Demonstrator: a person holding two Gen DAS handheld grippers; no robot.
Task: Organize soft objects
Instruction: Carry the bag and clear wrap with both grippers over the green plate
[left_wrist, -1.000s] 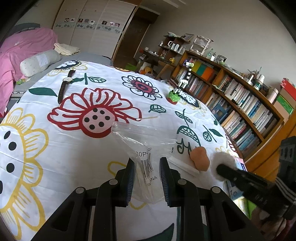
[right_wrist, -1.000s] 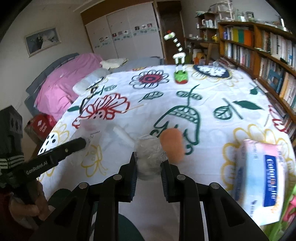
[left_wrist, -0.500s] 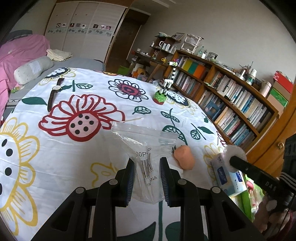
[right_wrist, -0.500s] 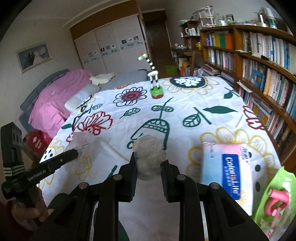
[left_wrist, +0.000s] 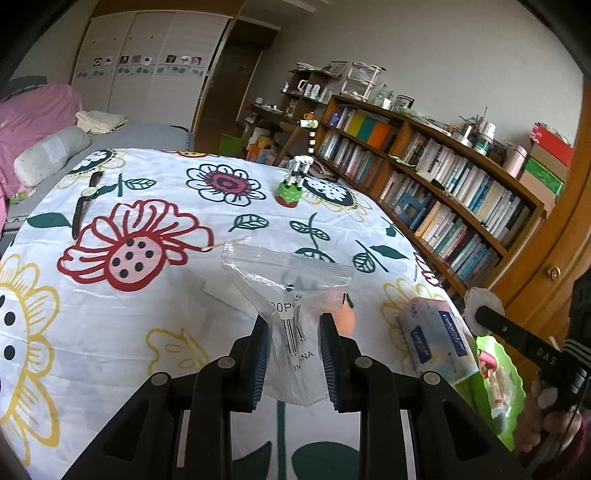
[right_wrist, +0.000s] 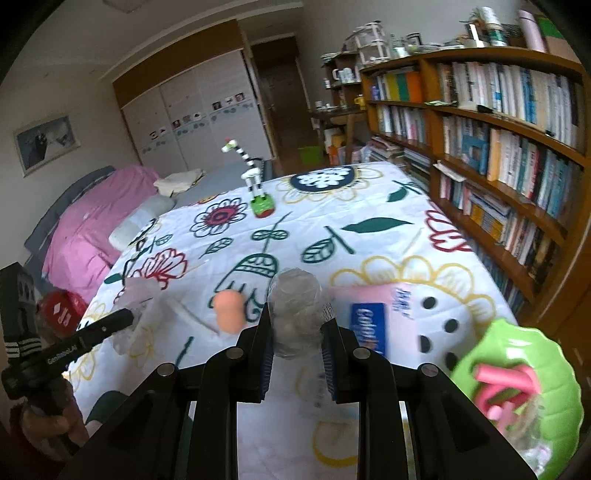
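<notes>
The left gripper (left_wrist: 293, 345) clamped a clear bag (left_wrist: 291, 291); the right gripper (right_wrist: 297, 325) clamped a round pad (right_wrist: 295, 314). Ideally the bag's mouth was held open and the pad slid in squarely.

My table wears a flowered cloth (left_wrist: 155, 302). A toy giraffe (left_wrist: 300, 162) stands upright on a green base near its far edge, and a watch (left_wrist: 85, 201) lies flat at the far left. A bookshelf (right_wrist: 498, 147) lines the right wall; a pink-covered bed (right_wrist: 92, 221) sits behind.
</notes>
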